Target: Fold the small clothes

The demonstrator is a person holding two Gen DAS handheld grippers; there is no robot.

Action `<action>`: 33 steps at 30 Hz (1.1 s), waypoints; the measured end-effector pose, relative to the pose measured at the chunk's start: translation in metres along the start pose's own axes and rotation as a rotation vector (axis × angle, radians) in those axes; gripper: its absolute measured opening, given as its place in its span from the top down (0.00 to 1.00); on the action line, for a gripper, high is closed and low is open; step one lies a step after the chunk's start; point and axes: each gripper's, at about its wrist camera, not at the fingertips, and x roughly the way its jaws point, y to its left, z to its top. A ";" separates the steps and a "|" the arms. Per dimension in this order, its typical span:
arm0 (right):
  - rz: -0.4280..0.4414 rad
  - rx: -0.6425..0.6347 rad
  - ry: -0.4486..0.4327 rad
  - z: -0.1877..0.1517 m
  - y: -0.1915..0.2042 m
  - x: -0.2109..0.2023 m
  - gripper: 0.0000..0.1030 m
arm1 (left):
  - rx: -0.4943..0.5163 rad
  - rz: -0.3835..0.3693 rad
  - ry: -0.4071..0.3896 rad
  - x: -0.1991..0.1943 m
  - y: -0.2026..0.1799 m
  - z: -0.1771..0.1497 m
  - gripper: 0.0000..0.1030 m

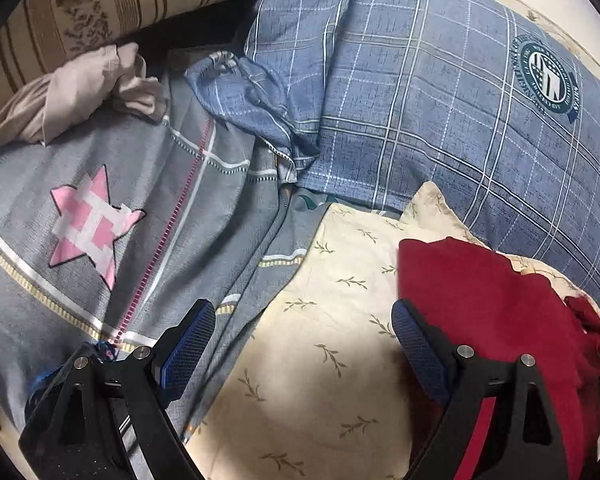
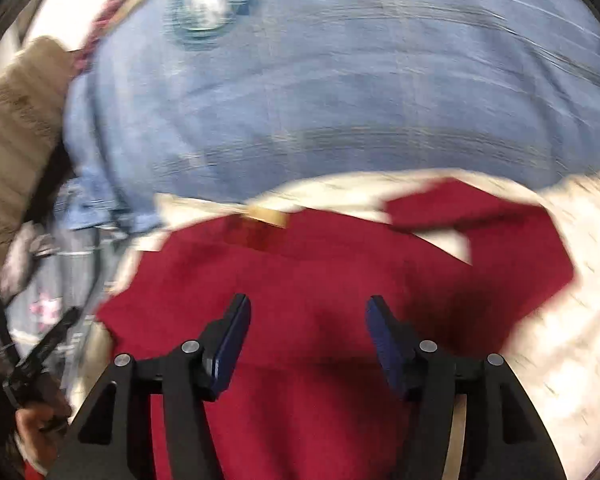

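Red fabric, the small garment [image 2: 308, 280], is spread directly below and ahead of the right tongs [image 2: 308, 322], which are held open and empty. The left tongs [image 1: 300, 336], also open and empty, are positioned over the cream leaf-print pillow [image 1: 320, 320], the garment lying to their right. Beyond, the blue plaid quilt [image 1: 420, 100] is seen. The right hand is judged nearer.

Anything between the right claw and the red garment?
Nothing visible. The right claw is open directly over the red garment, which lies on the cream leaf-print sheet. The view is motion-blurred, so small obstructions could be missed.
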 end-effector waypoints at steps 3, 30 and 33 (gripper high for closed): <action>0.111 -0.119 0.025 0.017 0.043 0.037 0.39 | 0.017 -0.014 0.024 0.005 -0.005 -0.003 0.13; 0.225 -0.539 0.188 0.009 0.182 0.210 0.94 | 0.078 -0.018 0.016 0.024 -0.023 0.003 0.13; 0.235 -0.467 0.195 0.016 0.165 0.197 0.87 | 0.095 -0.036 0.003 0.021 -0.026 0.003 0.13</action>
